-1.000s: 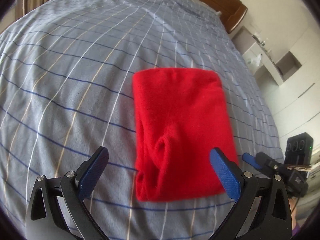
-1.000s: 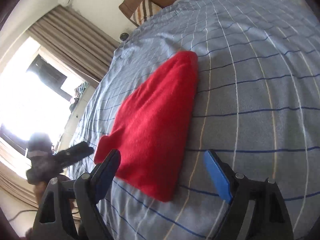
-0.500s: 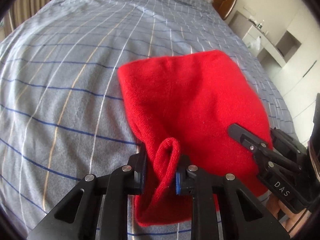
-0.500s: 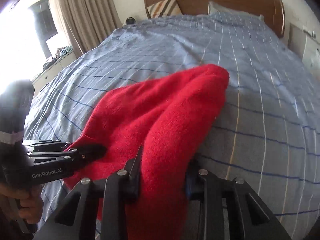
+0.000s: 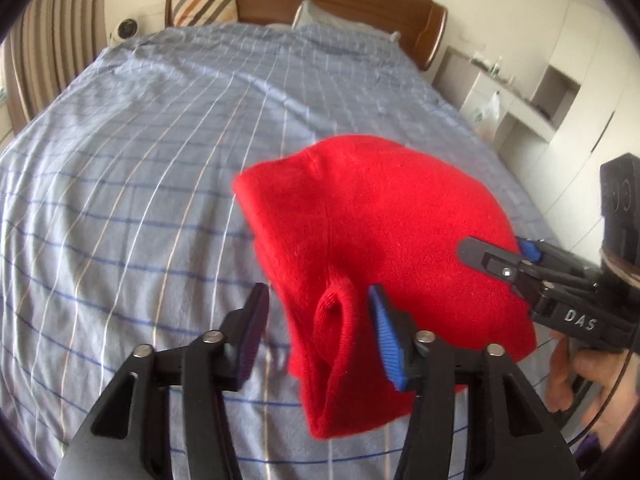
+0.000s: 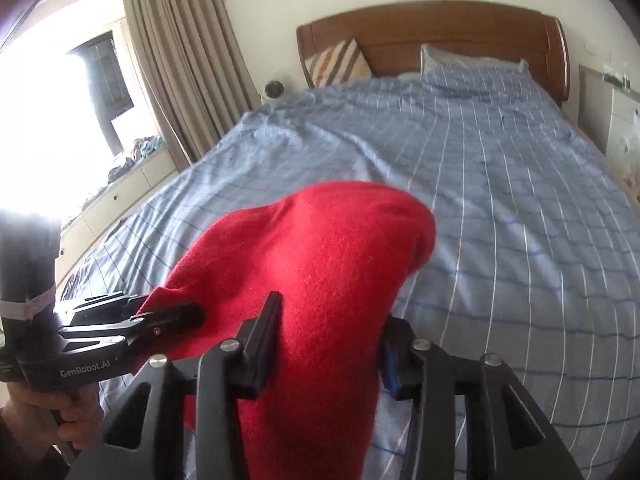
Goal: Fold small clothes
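Note:
A folded red knit garment [image 5: 380, 220] lies on the blue checked bed [image 5: 140, 160], its near end raised. My left gripper [image 5: 320, 328] straddles a rolled fold at the near left corner. Its jaws are opening: the left pad stands off the cloth and the right pad touches it. My right gripper [image 6: 330, 336] is at the near right corner of the garment [image 6: 320, 248]. Its jaws are opening too, but cloth still fills the gap and bears on both pads. Each gripper shows in the other's view: the right gripper [image 5: 516, 250] and the left gripper [image 6: 172, 307].
A wooden headboard [image 5: 320, 0] with a striped cushion [image 5: 204, 4] and a pillow [image 6: 472, 64] closes the far end. White shelves [image 5: 520, 96] stand to the right, and curtains [image 6: 180, 40] and a bright window to the left. A hand [image 5: 580, 368] holds the right gripper.
Both grippers came down open over the garment's near edge, shut on it and lifted it. The left jaws have since spread apart again. Both views now tilt up toward the headboard.

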`<move>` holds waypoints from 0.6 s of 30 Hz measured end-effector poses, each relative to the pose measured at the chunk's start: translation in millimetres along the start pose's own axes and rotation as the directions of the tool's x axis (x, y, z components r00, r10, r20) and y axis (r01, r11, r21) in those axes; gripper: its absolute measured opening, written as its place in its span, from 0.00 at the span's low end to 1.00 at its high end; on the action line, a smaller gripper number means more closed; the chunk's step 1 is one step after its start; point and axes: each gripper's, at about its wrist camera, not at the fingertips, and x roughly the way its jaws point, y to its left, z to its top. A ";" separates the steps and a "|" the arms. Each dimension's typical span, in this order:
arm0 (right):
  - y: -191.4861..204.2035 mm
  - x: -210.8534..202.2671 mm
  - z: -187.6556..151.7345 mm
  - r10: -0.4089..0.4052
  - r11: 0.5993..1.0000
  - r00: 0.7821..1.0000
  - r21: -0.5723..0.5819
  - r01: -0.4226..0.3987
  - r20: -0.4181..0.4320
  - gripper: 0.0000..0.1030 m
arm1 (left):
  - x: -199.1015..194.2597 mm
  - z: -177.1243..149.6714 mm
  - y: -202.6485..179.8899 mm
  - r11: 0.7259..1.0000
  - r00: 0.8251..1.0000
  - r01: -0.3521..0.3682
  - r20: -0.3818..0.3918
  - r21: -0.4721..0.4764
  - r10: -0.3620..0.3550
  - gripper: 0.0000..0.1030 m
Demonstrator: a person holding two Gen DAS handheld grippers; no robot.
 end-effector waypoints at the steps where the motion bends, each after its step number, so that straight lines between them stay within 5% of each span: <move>1: -8.7 8.7 -14.6 -0.029 0.999 0.998 0.015 0.030 -0.062 0.75 | 2.4 -15.5 -0.3 0.998 0.998 -0.057 -0.010 0.020 0.057 0.60; 3: -23.4 10.8 -50.1 -0.087 0.996 0.990 0.025 0.091 -0.114 0.81 | -3.3 -45.7 -5.2 0.985 0.987 -0.158 0.007 0.074 0.158 0.65; 7: -29.9 -20.3 -102.8 -0.143 0.989 0.982 0.020 0.146 -0.120 0.92 | -47.0 -83.1 -29.4 0.938 0.939 -0.320 0.174 0.131 0.296 1.00; 9: -23.1 -43.6 -119.0 -0.183 0.983 0.979 -0.017 0.182 -0.092 0.95 | -71.5 -92.4 -44.0 0.919 0.911 -0.372 0.243 0.132 0.334 1.00; 13: 2.4 -88.5 -134.1 -0.245 0.965 0.969 -0.100 0.241 -0.038 0.95 | -103.3 -98.6 -62.2 0.880 0.868 -0.462 0.259 0.108 0.424 1.00; 15: 13.8 -111.0 -139.1 -0.248 0.964 0.968 -0.105 0.244 -0.026 0.96 | -119.6 -104.0 -67.1 0.891 0.874 -0.444 0.261 0.088 0.410 1.00; 18: 26.7 -143.3 -148.0 -0.244 0.965 0.970 -0.098 0.242 -0.009 0.99 | -138.5 -113.0 -71.7 0.922 0.909 -0.381 0.212 0.070 0.359 1.00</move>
